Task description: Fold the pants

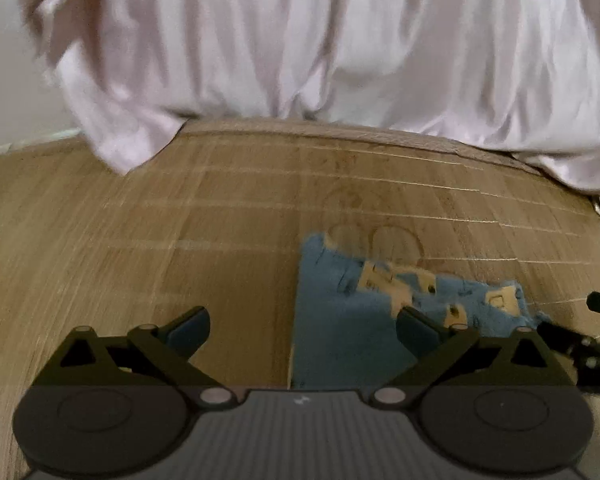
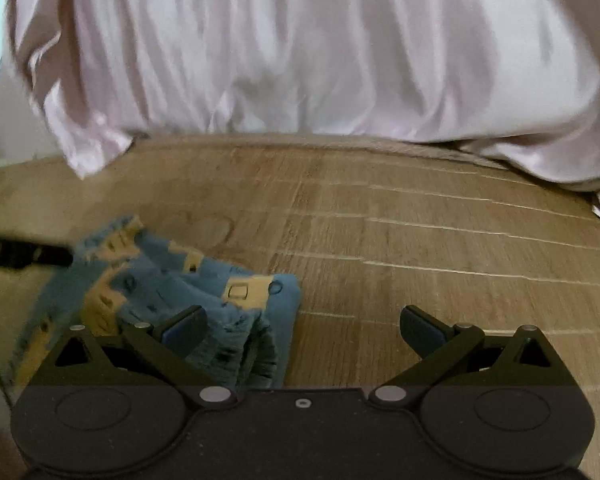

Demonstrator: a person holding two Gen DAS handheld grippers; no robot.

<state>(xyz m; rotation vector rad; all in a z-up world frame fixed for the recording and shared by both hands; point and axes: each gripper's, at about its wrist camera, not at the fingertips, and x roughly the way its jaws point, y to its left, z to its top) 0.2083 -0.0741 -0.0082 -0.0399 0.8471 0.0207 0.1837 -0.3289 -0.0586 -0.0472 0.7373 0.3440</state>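
Small blue pants (image 1: 352,320) with a yellow print lie bunched on the wooden table (image 1: 220,208). In the left wrist view they sit just right of centre, under my right-hand fingertip. My left gripper (image 1: 302,330) is open and holds nothing. In the right wrist view the pants (image 2: 172,292) lie at the lower left, rumpled, behind the left fingertip. My right gripper (image 2: 302,326) is open over bare wood, with nothing between its fingers. The other gripper's dark tip (image 2: 24,256) shows at the pants' left edge.
A person in a loose pale pink garment (image 1: 320,40) stands against the table's far edge and fills the upper half of both views. The right gripper's black linkage (image 1: 592,336) shows at the right edge of the left wrist view.
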